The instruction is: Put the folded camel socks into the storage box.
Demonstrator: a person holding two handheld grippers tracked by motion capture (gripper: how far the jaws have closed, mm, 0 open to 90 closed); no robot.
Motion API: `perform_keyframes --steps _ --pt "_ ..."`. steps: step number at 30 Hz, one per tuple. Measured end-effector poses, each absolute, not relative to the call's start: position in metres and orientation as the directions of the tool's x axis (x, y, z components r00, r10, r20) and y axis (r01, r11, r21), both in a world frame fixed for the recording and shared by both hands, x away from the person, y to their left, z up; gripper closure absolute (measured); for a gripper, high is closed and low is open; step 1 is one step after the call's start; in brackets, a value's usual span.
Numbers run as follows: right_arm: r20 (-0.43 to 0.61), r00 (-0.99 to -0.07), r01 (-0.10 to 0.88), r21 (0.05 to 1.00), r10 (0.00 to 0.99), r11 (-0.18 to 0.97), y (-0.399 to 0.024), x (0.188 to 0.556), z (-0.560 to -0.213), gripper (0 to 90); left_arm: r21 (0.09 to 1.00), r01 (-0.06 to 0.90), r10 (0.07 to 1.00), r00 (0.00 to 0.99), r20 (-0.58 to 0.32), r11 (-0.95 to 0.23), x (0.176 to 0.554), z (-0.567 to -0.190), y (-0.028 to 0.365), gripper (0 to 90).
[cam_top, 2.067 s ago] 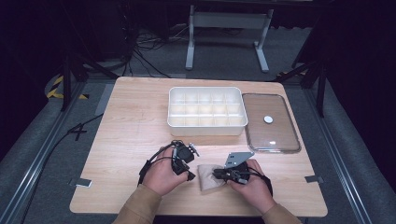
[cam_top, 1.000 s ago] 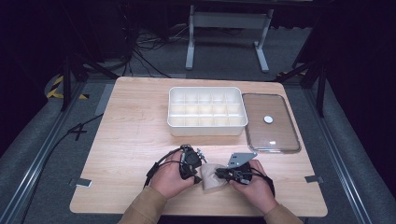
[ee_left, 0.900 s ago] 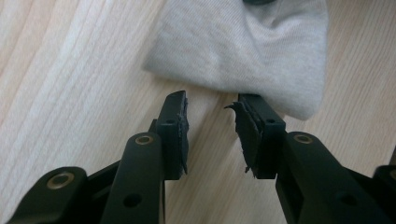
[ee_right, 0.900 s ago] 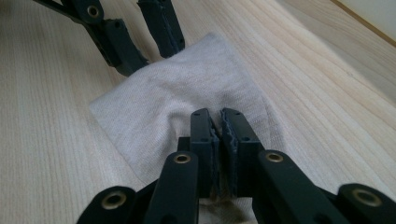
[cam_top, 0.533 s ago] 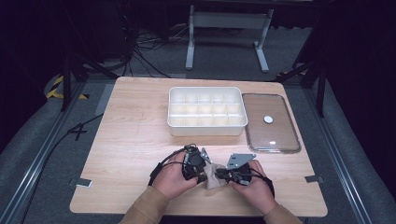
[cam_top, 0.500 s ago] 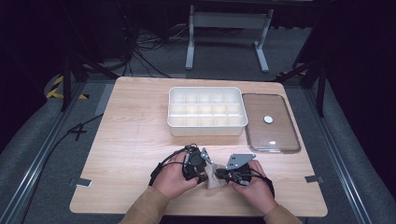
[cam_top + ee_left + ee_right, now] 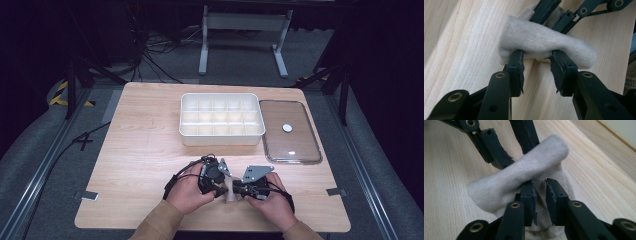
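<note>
Left gripper point(image 7: 220, 186) moved onto sock point(image 7: 544, 45); tray point(image 7: 220, 137) above

Tan sleeves point(image 7: 162, 225) cover both forearms; the black left gripper point(image 7: 537, 62) and right gripper point(image 7: 539, 190) have brass-ringed rivets and frayed pads point(image 7: 517, 72).

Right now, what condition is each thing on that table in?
Sock: beige, bunched up on the table between both grippers.
Left gripper: jaws apart, tips at the sock's edge.
Right gripper: jaws just opening, sock fabric between them.
Divided tray: uncovered, compartments look empty.
Clear lid: off, lying flat beside the tray.
</note>
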State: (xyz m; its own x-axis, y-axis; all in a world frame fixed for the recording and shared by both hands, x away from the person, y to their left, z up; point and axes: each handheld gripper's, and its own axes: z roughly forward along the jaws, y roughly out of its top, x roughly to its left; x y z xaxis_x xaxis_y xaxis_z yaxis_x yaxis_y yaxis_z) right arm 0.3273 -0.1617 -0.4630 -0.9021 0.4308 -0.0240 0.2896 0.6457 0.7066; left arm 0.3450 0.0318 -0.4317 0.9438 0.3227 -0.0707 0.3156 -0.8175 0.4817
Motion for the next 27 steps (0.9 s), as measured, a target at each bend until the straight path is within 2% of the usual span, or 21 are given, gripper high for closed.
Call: perform_keyframes --steps 8,12,19,27 --pt "-0.010 -0.889 0.308 0.727 0.458 0.613 -0.183 0.328 -0.443 72.8 0.483 0.318 0.324 0.943 -0.075 -0.816 0.345 -0.432 0.032 62.7" --pt "0.002 -0.882 0.339 0.698 0.471 0.631 -0.197 0.331 -0.437 72.9 0.490 0.318 0.323 0.943 -0.078 -0.811 0.345 -0.432 0.032 62.5" --pt "0.039 -0.861 0.423 0.611 0.507 0.670 -0.213 0.338 -0.446 76.2 0.498 0.317 0.319 0.944 -0.083 -0.807 0.345 -0.432 0.031 62.5" --pt "0.063 -0.875 0.419 0.594 0.480 0.687 -0.199 0.337 -0.459 78.4 0.515 0.306 0.316 0.946 -0.071 -0.801 0.345 -0.430 0.030 62.0"
